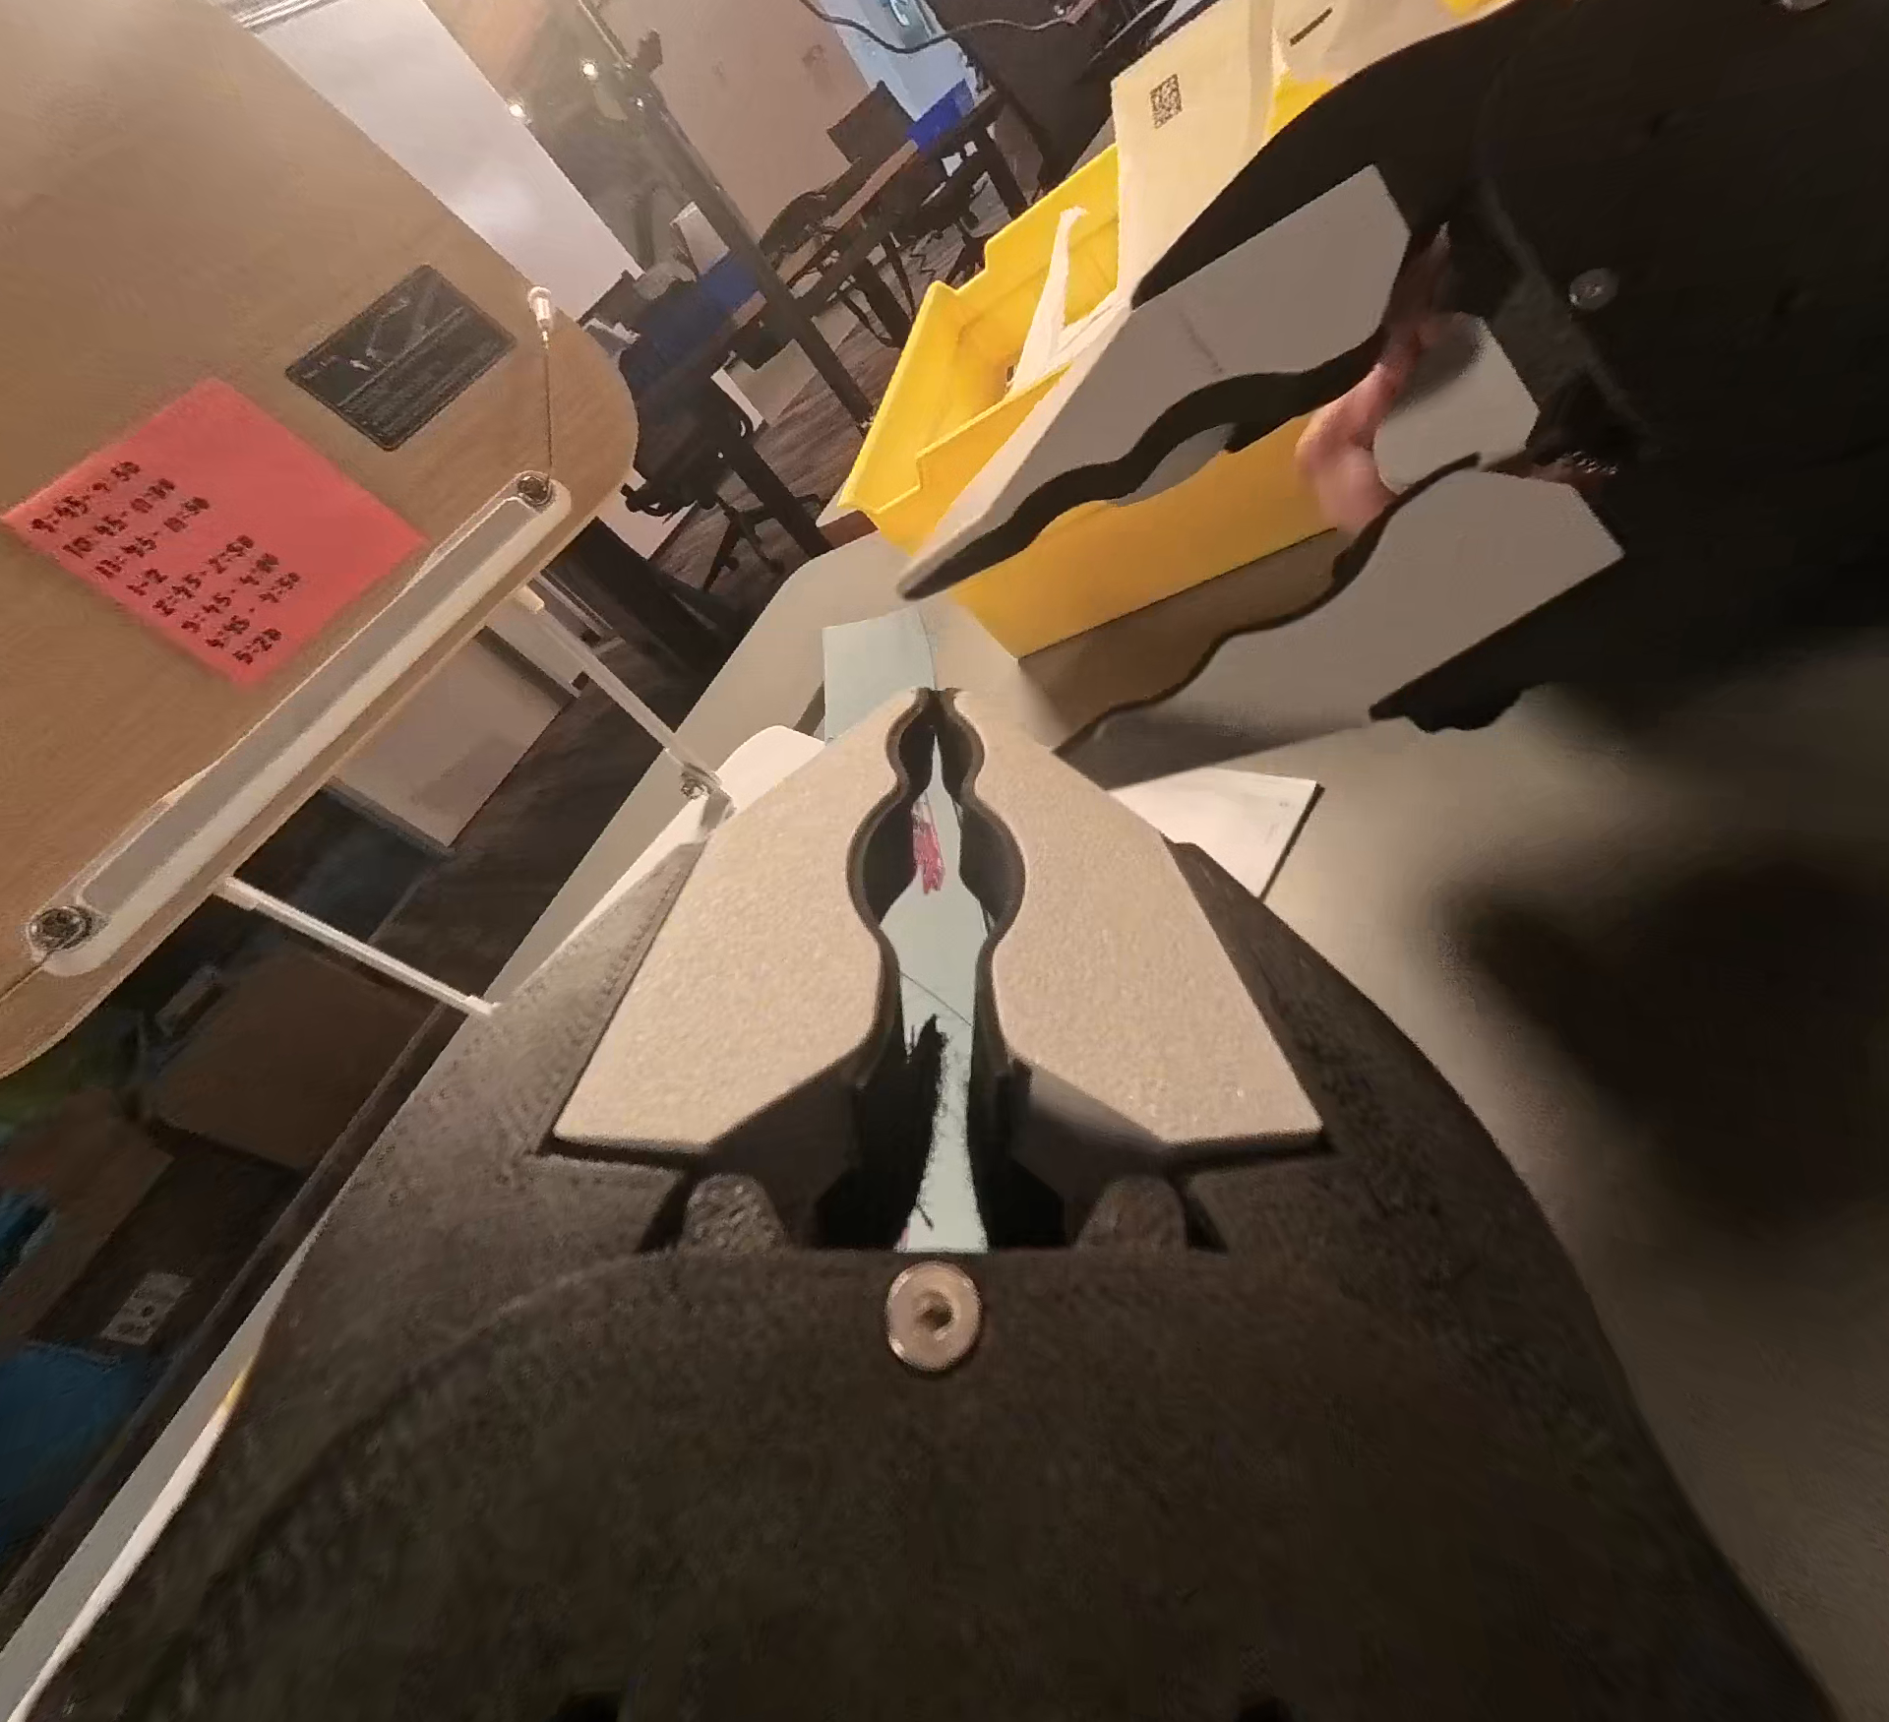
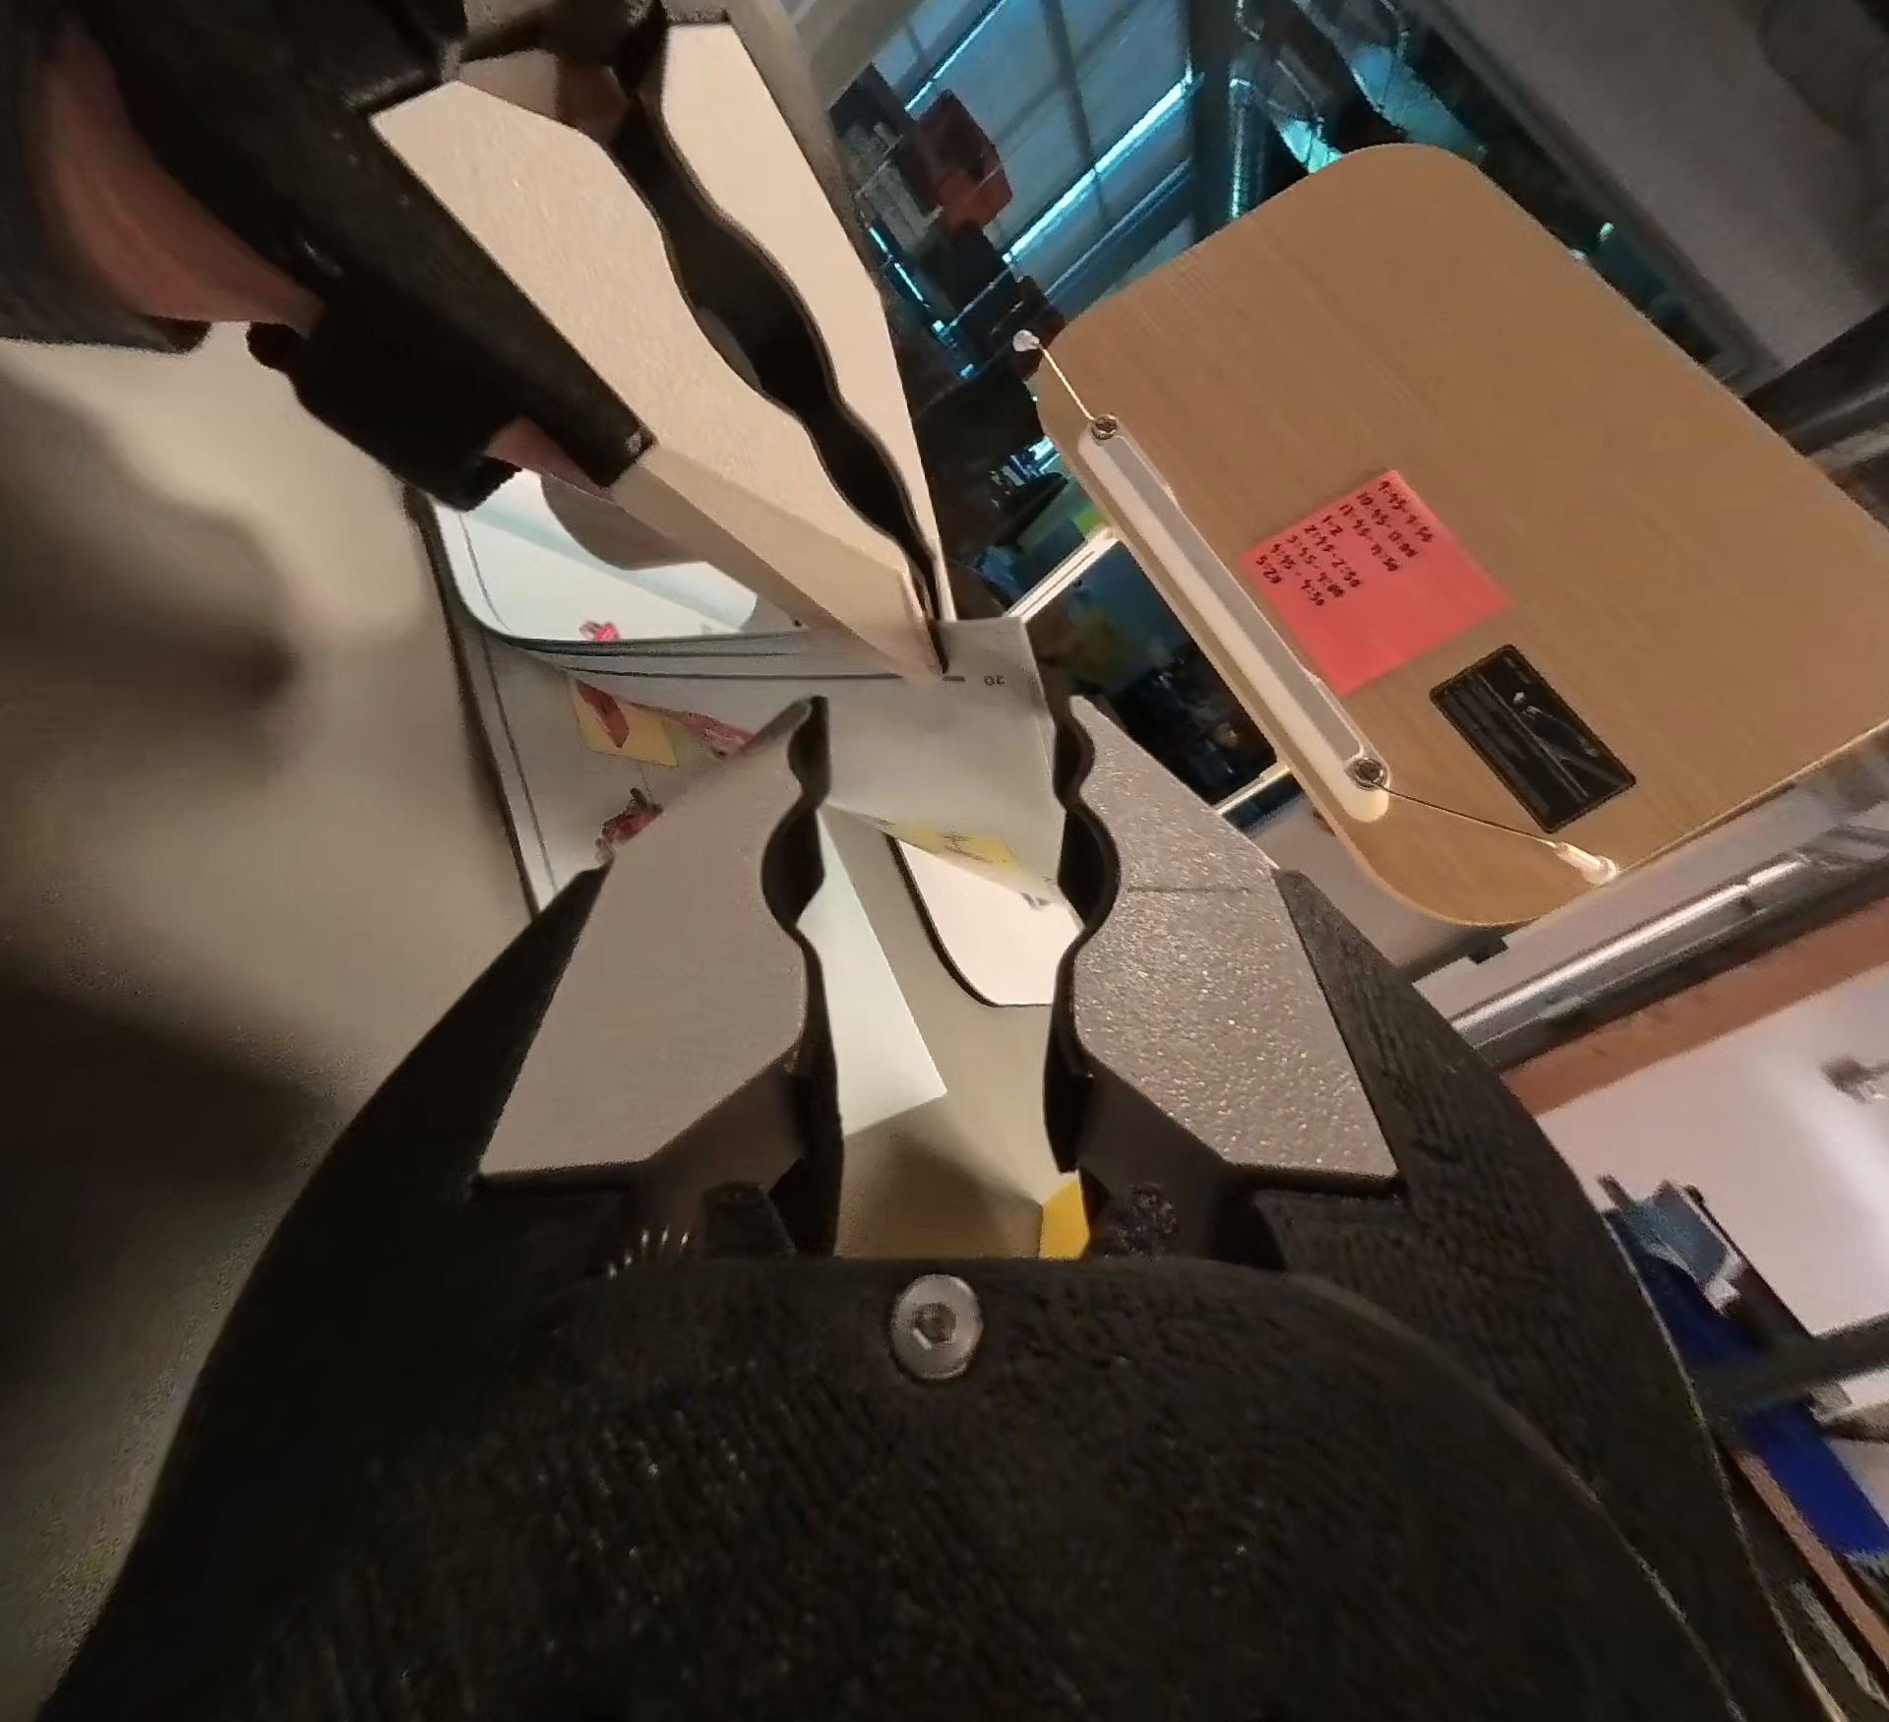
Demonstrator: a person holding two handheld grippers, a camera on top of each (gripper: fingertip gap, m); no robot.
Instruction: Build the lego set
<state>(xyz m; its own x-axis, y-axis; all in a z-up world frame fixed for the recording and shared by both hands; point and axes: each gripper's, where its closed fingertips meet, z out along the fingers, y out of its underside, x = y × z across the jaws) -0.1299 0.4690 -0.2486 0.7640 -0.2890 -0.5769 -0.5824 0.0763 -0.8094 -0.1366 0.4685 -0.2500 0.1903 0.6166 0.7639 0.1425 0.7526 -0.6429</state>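
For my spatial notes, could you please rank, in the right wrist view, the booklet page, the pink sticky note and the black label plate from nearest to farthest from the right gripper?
1. Booklet page: between the open fingers of the right gripper, pinched above by the left gripper.
2. Pink sticky note: to the right, on the wooden panel.
3. Black label plate: farther right, same panel.

Matt grainy grey tool fingers, thin paper booklet, wood-grain board, glossy yellow plastic bin

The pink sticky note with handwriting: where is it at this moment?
The pink sticky note is stuck on a light wooden board beside a black label; the board is at right in the right wrist view, at left in the left wrist view.
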